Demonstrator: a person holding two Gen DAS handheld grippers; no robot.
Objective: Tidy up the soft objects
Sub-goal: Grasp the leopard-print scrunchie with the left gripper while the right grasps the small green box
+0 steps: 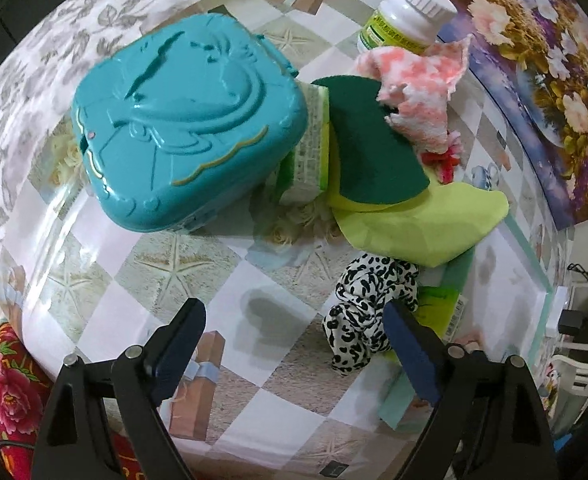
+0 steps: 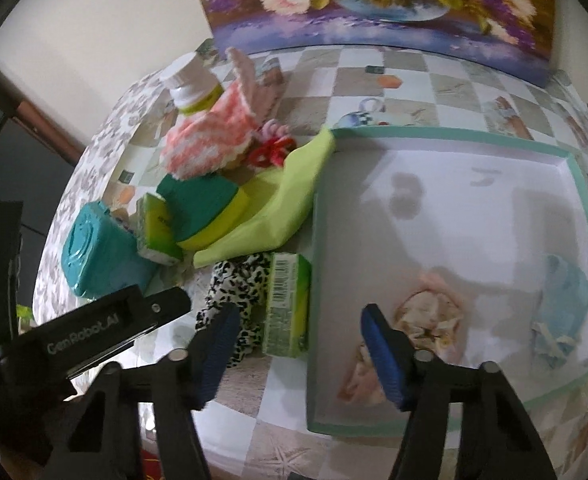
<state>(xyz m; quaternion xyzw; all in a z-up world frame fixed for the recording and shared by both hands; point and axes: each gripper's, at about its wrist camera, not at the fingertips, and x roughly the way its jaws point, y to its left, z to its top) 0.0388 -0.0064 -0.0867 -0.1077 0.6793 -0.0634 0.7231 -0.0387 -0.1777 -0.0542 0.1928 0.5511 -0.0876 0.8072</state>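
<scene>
Leopard scrunchie (image 1: 367, 312) lies just beside the spread left tool (image 1: 294, 344) (right tool (image 2: 297, 352) also spread, empty)

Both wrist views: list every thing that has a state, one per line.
left gripper: open, holding nothing
right gripper: open, holding nothing
teal case: closed
white bottle: capped
tray: nothing inside
leopard-print scrunchie: loose on the table beside the tray
green cloth: crumpled, one corner over the tray rim
</scene>
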